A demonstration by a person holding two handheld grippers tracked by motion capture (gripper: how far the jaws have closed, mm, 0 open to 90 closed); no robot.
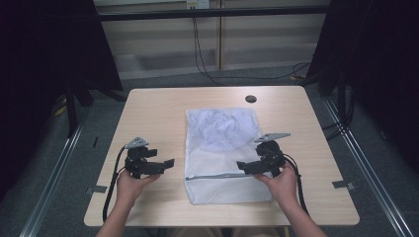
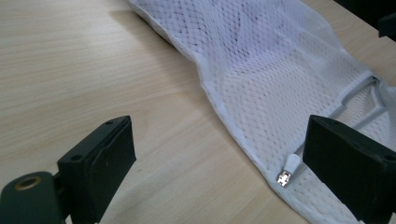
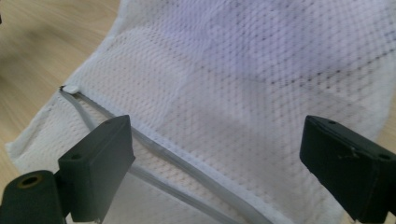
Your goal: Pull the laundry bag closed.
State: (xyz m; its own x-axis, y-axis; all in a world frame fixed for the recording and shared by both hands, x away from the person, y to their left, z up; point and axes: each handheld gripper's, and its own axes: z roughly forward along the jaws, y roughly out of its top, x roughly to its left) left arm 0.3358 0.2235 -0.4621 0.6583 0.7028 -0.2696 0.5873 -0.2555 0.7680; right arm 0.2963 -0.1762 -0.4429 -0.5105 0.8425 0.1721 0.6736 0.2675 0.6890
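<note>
- Our left gripper [image 1: 168, 162] hovers over bare table [image 1: 153, 113] with its jaws wide and nothing between them; the white mesh laundry bag [image 1: 225, 158] lies just beside it, toward its jaw tips.
- In the left gripper view the small metal zipper pull [image 2: 286, 173] sits at the bag's near edge, close to one jaw. We judge that this is the part to pinch, so we bring the jaws to either side of the pull, not the loose mesh around it.
- The zipper [image 1: 217, 175] runs across the bag between our two grippers; it looks shut, though we cannot tell for certain along its whole length.
- Inside the far half of the bag a bunched pale garment [image 1: 222, 128] shows through the mesh, well beyond both grippers.
- Our right gripper [image 1: 242, 167] hangs over the bag's right part, jaws wide too and holding nothing, with the zipper line passing under them in the right gripper view.
- We think the right gripper should press or pinch the mesh beside the zipper, so the bag stays flat while the left draws the pull along.
</note>
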